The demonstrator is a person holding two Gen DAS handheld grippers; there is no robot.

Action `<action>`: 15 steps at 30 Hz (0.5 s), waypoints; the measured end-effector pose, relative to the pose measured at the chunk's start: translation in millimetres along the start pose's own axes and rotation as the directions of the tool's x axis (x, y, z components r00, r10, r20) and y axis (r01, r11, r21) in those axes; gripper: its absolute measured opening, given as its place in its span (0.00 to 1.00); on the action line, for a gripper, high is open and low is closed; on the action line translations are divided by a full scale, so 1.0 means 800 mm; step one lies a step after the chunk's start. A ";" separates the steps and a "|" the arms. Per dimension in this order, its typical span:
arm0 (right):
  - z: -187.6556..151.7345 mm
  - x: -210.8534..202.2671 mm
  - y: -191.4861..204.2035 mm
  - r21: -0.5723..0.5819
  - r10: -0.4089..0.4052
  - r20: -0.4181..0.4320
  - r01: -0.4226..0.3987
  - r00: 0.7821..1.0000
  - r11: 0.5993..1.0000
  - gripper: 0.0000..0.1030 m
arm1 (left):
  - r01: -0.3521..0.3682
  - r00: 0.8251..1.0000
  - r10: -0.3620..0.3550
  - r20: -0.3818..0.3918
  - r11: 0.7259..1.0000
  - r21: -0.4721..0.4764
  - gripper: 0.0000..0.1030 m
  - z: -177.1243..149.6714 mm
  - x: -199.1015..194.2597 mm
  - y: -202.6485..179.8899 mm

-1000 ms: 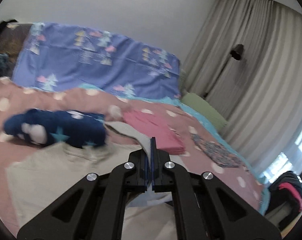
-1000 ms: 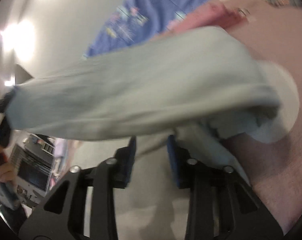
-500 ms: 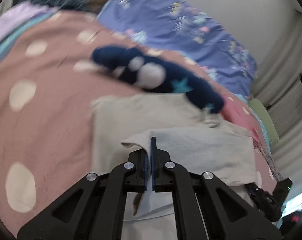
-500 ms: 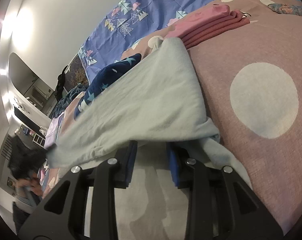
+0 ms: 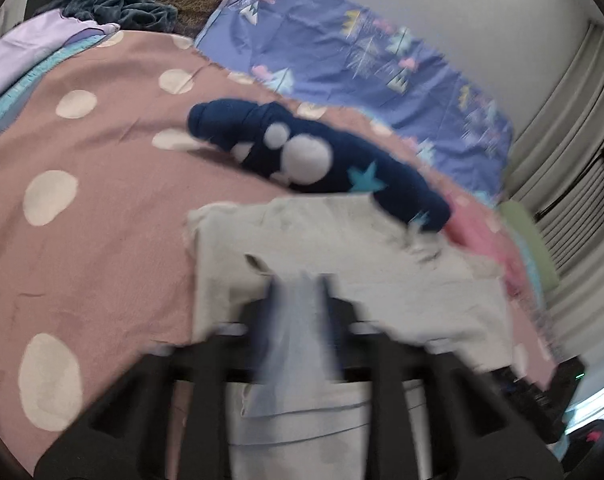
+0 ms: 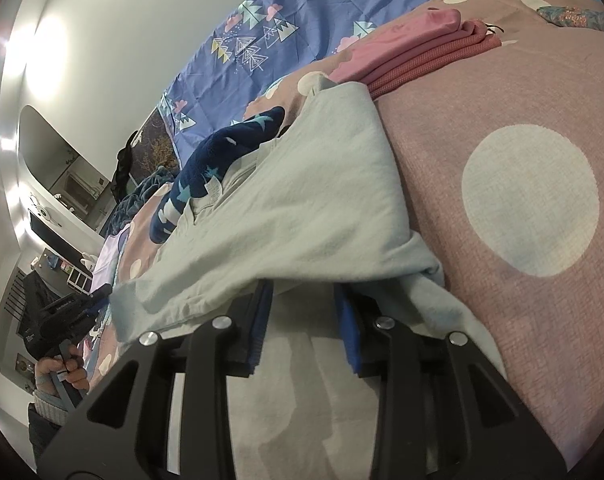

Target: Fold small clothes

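Note:
A pale grey-green garment [image 5: 342, 240] lies on the pink spotted bedspread [image 5: 82, 200], its near part folded back over itself. My left gripper [image 5: 298, 280] is blurred and its jaws are opening, with the folded edge of the cloth loose between them. In the right wrist view the same garment [image 6: 302, 200] drapes over the tips of my right gripper [image 6: 302, 292]. Its jaws stand apart, the pads press on nothing, and the lower layer shows between them.
A navy garment with stars [image 5: 302, 156] lies bunched just beyond the pale one. Folded pink clothes [image 6: 414, 52] are stacked further back. A blue patterned sheet [image 5: 362, 52] covers the headboard. A person's hand [image 6: 62, 372] shows at the left edge of the right wrist view.
The left gripper carried the cloth's edge down and forward onto the garment, then its jaws parted and released it. The right gripper stayed put and its jaws widened slightly.

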State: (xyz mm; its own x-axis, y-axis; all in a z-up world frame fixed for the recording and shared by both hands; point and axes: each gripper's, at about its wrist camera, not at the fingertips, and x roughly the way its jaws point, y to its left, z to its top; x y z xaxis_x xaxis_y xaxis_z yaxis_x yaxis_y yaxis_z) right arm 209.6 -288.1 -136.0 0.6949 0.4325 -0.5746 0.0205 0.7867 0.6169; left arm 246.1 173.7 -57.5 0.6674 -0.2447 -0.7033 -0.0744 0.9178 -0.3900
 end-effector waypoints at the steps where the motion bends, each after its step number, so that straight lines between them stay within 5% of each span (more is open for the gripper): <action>1: 0.000 0.000 0.000 0.000 0.000 0.000 0.000 1.000 1.000 0.32 | -0.049 0.999 0.049 -0.021 0.999 0.018 0.53 -0.007 0.009 0.001; 4: 0.000 -0.001 0.003 0.002 0.004 -0.001 -0.004 1.000 1.000 0.32 | -0.165 0.981 0.173 -0.084 0.982 0.089 0.53 -0.032 0.036 0.008; 7: -0.001 -0.001 0.004 0.005 0.007 0.000 -0.007 1.000 1.000 0.32 | -0.240 0.968 0.252 -0.020 0.942 0.235 0.53 -0.051 0.037 -0.009; 9: -0.001 -0.003 0.006 0.008 0.013 0.002 -0.013 1.000 1.000 0.32 | -0.274 0.958 0.287 -0.019 0.931 0.240 0.52 -0.050 0.031 -0.020; 12: -0.001 -0.003 0.007 0.008 0.014 0.002 -0.014 1.000 1.000 0.32 | -0.157 0.988 0.151 0.043 0.961 0.226 0.51 -0.042 -0.001 -0.049; 15: -0.001 -0.003 0.007 0.007 0.012 0.002 -0.012 1.000 1.000 0.32 | -0.041 0.997 0.022 0.072 0.959 0.279 0.51 -0.052 -0.009 -0.088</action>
State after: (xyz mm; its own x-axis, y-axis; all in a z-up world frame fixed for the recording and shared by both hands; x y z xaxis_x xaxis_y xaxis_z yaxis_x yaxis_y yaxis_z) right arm 207.8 -284.2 -131.3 0.6963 0.4411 -0.5662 0.0173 0.7783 0.6277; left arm 215.8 97.7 -49.3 0.7175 -0.2014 -0.6668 0.1077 0.9778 -0.1795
